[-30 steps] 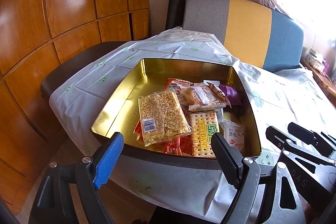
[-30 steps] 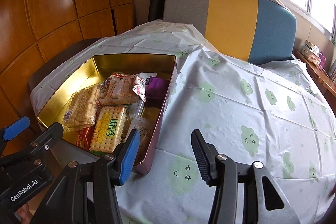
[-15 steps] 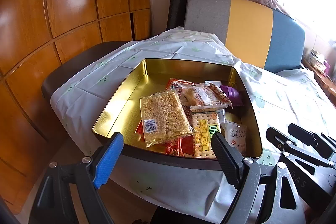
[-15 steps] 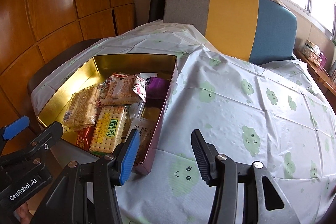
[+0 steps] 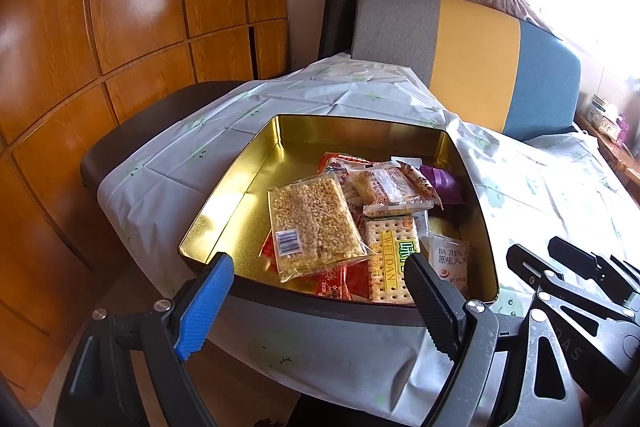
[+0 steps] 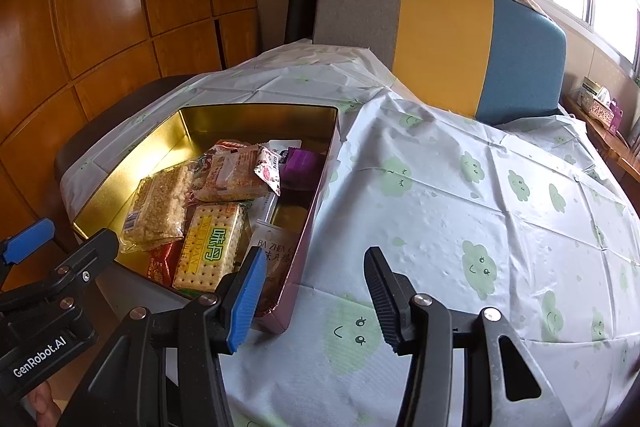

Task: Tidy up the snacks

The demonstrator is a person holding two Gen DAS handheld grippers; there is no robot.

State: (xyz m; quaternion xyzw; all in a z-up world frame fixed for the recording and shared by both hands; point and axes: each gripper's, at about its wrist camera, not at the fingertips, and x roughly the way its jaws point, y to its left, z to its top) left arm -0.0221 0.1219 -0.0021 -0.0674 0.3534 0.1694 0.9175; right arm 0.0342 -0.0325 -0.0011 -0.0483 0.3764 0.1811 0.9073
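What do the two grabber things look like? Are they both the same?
Yes, they match. The left gripper and right gripper each have a black frame with silver screws and triangle-shaped cut-outs. One finger wears a bright blue bumpy pad, the other a black ridged pad. White "GenRobot.AI" lettering marks the left one's side.

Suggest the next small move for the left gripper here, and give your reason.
Probably ease the left gripper down toward the puffed-rice packet: its jaws stand open and empty at the near rim of the gold tin, and that packet lies on top of the pile, nearest to it.
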